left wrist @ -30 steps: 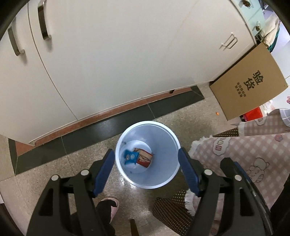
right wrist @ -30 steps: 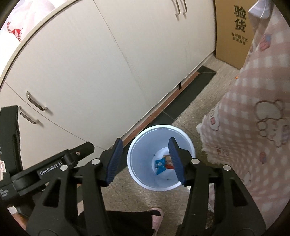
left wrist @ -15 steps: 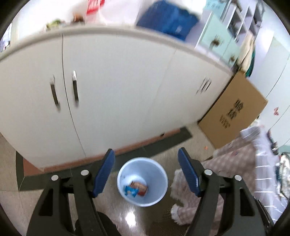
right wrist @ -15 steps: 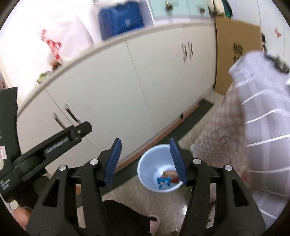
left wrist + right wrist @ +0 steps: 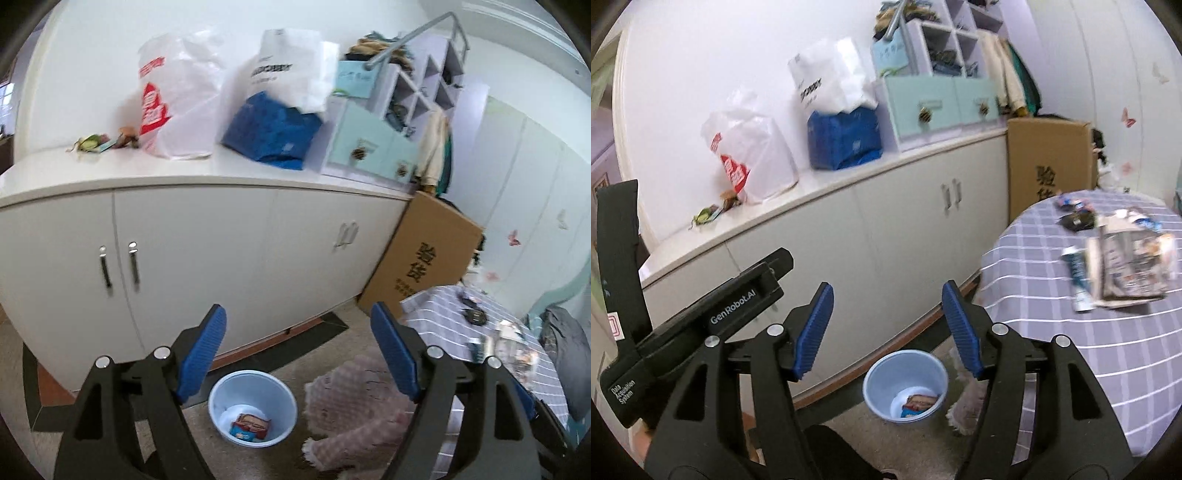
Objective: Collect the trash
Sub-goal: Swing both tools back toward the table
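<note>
A pale blue bin stands on the floor by the white cabinet, with a red wrapper and a blue one lying in its bottom. My left gripper hangs high above it, jaws opening, nothing between them. My right gripper is also raised, jaws opening and empty. On the round table with the lilac checked cloth lie a tube, a stack of printed packets and small wrappers. The left gripper's body shows at the left of the right wrist view.
The white cabinet carries plastic bags, a blue pack and a mint drawer unit. A cardboard box leans at its end. A pink checked cloth hangs beside the bin. Small scraps lie on the countertop.
Both grippers have risen well above the bin and tilted up, so the countertop and table top have come into view. Both pairs of jaws stand wider apart.
</note>
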`<state>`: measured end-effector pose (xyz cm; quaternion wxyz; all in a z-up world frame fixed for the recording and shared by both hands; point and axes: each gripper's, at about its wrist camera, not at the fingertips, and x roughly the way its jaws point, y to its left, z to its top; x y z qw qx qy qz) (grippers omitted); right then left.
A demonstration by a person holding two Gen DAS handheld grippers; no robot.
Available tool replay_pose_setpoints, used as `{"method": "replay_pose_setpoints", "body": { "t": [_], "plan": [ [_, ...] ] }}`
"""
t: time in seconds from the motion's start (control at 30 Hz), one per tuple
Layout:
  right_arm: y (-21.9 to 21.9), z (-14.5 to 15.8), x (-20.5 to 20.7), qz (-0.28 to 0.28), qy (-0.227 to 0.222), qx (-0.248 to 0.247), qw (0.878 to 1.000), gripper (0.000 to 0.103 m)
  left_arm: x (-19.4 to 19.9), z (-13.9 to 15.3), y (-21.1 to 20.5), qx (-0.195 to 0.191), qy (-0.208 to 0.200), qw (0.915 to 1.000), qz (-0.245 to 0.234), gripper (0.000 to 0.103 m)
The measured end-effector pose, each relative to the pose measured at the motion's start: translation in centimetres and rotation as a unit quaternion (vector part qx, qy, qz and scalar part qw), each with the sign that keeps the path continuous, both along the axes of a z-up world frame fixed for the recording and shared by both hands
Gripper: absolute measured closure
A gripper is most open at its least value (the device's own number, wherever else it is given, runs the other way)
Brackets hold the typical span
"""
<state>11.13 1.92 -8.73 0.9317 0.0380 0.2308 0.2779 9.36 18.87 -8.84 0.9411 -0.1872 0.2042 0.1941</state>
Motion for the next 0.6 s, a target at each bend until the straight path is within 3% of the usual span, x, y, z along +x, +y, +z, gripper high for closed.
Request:
{"method": "replay_pose_setpoints", "body": {
  "t": [0.3, 0.47, 0.6],
  "plan": [
    [-8.9, 0.8, -0.9, -0.087, -0.017, 0.025, 0.996, 0.038, 1.6, 1.1, -8.3, 0.022, 0.012, 0.9947, -0.100, 0.021],
    [-15.0, -0.6, -0.1, -0.150, 0.002, 0.050, 0.987, 0.037, 4.4, 0.0, -13.0, 0.021, 0.047, 0.9809, -0.188, 0.021],
    [-19.5, -2.2, 0.5, -0.190, 0.029, 0.076, 0.978, 0.037, 6.8, -1.4, -15.6, -0.008, 0.086, 0.9669, -0.240, 0.021]
  ]
}}
